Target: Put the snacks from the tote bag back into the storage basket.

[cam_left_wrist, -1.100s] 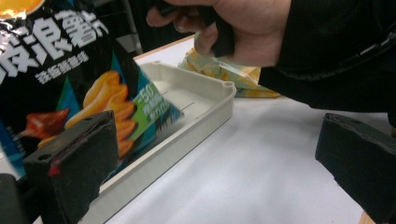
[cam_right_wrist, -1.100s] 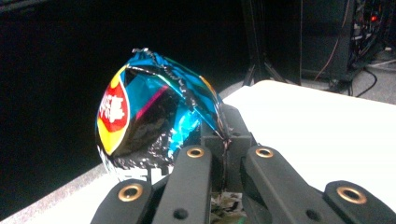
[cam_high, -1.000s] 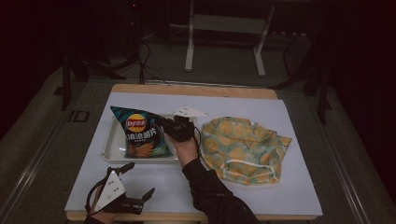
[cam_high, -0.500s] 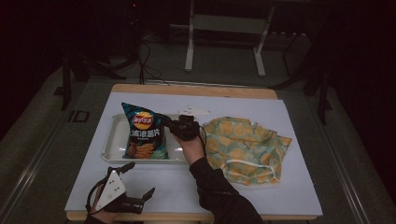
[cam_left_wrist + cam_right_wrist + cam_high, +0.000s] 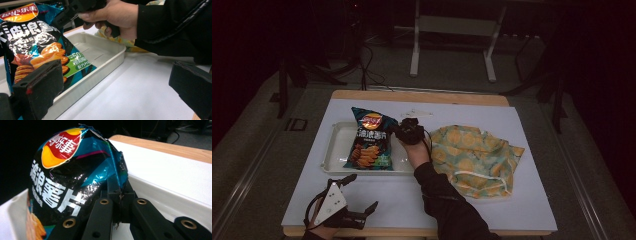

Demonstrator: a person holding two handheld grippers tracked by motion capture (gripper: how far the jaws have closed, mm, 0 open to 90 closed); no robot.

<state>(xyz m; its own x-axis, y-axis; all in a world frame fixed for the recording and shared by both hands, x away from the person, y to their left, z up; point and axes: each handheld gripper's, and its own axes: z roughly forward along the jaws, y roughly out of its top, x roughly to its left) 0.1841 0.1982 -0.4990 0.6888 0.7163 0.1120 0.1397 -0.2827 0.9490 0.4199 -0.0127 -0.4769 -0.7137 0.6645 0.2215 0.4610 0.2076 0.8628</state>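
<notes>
Tongs (image 5: 119, 195) pinching chip bag (image 5: 75, 170) edge, close-up

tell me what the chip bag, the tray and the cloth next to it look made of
Chip bag: glossy metallised plastic film, judging by its sharp creases and bright glints. Tray: likely moulded plastic, cream and smooth, with rounded rim and faint floor ribs. Cloth: soft printed fabric, matte, lying in loose folds; a white trimmed edge shows.
</notes>
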